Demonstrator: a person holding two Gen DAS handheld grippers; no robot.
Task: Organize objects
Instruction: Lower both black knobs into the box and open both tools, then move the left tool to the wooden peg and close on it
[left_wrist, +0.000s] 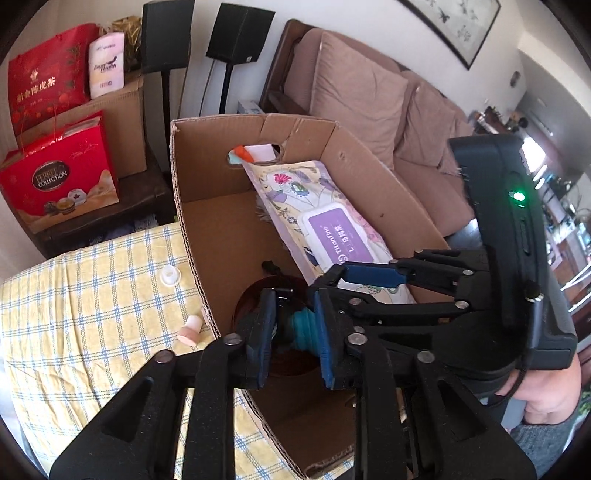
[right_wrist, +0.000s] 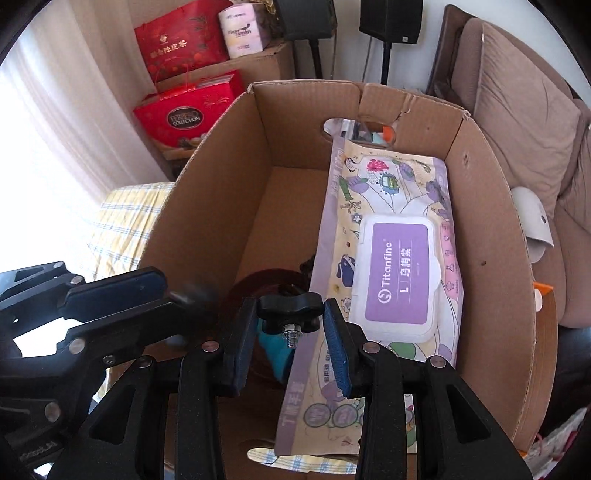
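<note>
An open cardboard box (left_wrist: 207, 177) (right_wrist: 221, 155) stands on a yellow checked cloth (left_wrist: 81, 310). A Titanfine wipes pack (left_wrist: 332, 236) (right_wrist: 399, 266) leans along its right inner wall. My left gripper (left_wrist: 295, 328) hangs over the box's near left corner, jaws around a teal ribbed thing (left_wrist: 304, 328) above a dark red round object (left_wrist: 258, 291). My right gripper (right_wrist: 290, 325) is shut on a black knob with a bolt (right_wrist: 290, 308) over the box. A white cap (left_wrist: 170, 275) and a pink stopper (left_wrist: 190, 330) lie on the cloth left of the box.
Red gift bags (left_wrist: 59, 173) (right_wrist: 184, 118) and a carton stand behind on a dark table. Two black speakers on stands (left_wrist: 240, 33) are at the back. A brown sofa with cushions (left_wrist: 362, 92) (right_wrist: 524, 110) runs along the right side of the box.
</note>
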